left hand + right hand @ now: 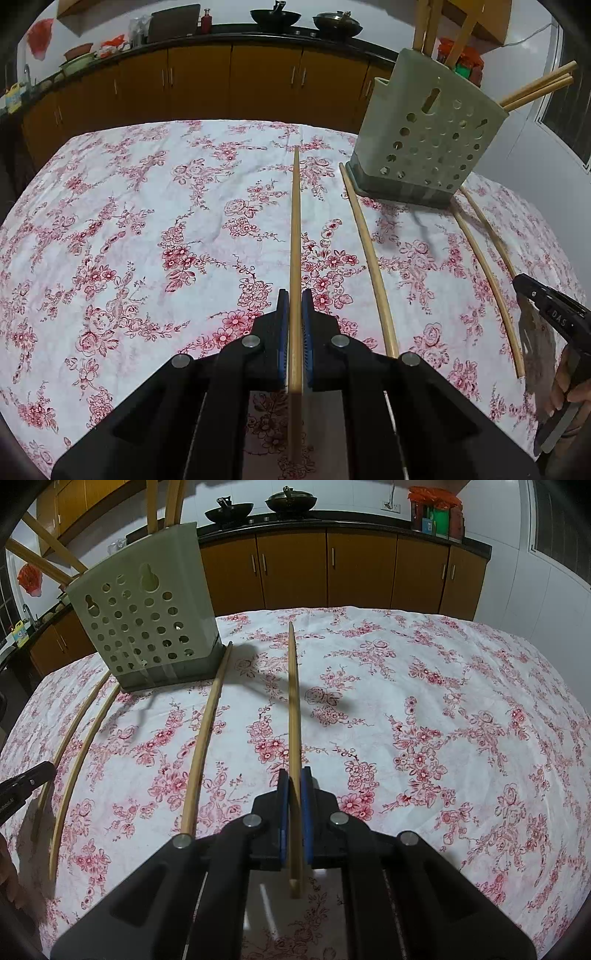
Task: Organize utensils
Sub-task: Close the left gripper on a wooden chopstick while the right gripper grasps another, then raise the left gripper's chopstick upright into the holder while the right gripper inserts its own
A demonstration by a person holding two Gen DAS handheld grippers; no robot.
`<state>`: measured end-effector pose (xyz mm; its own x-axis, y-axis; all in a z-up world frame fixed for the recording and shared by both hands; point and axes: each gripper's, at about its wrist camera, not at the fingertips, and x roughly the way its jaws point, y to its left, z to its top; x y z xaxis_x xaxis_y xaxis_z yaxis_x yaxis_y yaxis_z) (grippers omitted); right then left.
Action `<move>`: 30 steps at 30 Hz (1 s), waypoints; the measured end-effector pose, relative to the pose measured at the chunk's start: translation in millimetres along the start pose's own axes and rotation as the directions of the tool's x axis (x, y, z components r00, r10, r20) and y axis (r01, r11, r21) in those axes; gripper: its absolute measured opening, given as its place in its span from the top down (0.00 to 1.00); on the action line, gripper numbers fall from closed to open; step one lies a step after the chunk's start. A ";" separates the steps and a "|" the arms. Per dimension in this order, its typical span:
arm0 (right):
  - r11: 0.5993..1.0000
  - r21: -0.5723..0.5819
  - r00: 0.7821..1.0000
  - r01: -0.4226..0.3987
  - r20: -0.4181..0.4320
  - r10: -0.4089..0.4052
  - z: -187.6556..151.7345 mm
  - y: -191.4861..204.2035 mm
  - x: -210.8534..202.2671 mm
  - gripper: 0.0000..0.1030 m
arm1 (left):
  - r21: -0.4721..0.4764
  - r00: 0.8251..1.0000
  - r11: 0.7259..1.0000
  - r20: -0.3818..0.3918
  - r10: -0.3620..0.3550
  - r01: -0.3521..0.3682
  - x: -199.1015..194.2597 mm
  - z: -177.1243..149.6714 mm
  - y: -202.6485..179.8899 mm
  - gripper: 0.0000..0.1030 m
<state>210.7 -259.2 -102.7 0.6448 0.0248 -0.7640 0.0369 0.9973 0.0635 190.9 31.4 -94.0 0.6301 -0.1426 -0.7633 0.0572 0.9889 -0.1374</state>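
In the left wrist view my left gripper is shut on the near part of a long bamboo chopstick that points away over the floral tablecloth. My right gripper is likewise shut on another chopstick. Two loose chopsticks lie on the cloth between the held ones. A pale green perforated utensil holder stands beyond them with several chopsticks sticking out of its top. At the right edge of the left view, the right gripper shows with its chopstick. The left gripper shows at the right view's left edge.
The table is covered with a white cloth with red flowers. Behind it runs a counter with brown cabinets, two black woks and red packages. A person's hand grips the right tool.
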 end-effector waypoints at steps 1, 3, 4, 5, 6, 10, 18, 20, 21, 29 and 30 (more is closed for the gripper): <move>1.000 0.001 1.000 -0.001 0.000 0.001 0.0 0.2 0.0 0.92 | -0.001 1.000 1.000 0.000 -0.001 0.001 -0.1 0.1 0.2 0.92; 1.000 0.000 1.000 0.000 0.000 0.000 0.0 0.1 -0.1 0.92 | -0.002 1.000 1.000 0.000 -0.001 0.001 0.1 0.1 0.0 0.92; 1.000 0.001 1.000 -0.001 0.000 0.001 0.0 0.3 -0.1 0.92 | -0.003 1.000 1.000 0.000 -0.002 0.002 -0.2 0.0 0.4 0.92; 1.000 0.001 1.000 -0.001 0.000 0.001 0.0 0.3 -0.2 0.92 | -0.004 1.000 1.000 0.000 -0.003 0.003 -0.2 0.1 0.3 0.92; 1.000 0.001 1.000 -0.002 0.000 0.002 0.1 0.0 0.2 0.92 | -0.005 1.000 1.000 0.000 -0.003 0.003 -0.4 0.1 0.4 0.92; 1.000 0.003 1.000 -0.006 0.000 0.006 0.2 -0.9 0.1 0.92 | -0.005 1.000 1.000 0.000 -0.003 0.003 -0.7 -0.1 0.9 0.92; 1.000 -0.008 1.000 -0.011 -0.001 0.011 -3.4 -2.3 -4.0 0.92 | 0.057 1.000 0.998 -0.004 0.031 -0.030 -7.5 -8.0 -6.7 0.91; 1.000 -0.002 1.000 -0.018 -0.001 0.018 -3.9 -3.5 -4.5 0.92 | 0.054 1.000 0.998 -0.004 0.027 -0.027 -9.7 -10.5 -6.8 0.92; 1.000 -0.002 1.000 -0.019 -0.001 0.019 -4.2 -4.2 -4.8 0.92 | 0.051 1.000 0.998 -0.004 0.027 -0.027 -9.9 -10.7 -6.6 0.92; 0.999 0.009 0.995 -0.032 0.100 0.030 4.0 -9.1 -33.6 0.92 | 0.079 0.999 0.996 0.021 0.049 -0.051 -16.8 -6.5 -9.1 0.93; 0.999 0.007 0.991 -0.032 0.131 0.031 8.4 -9.3 -42.6 0.92 | 0.070 0.998 0.997 0.047 0.038 -0.041 -25.0 -2.4 -8.2 0.93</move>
<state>189.3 -270.1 -65.4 0.7399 0.0465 -0.6711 0.0213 0.9955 0.0925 172.9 26.7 -75.4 0.6677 -0.1026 -0.7373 0.0854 0.9945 -0.0611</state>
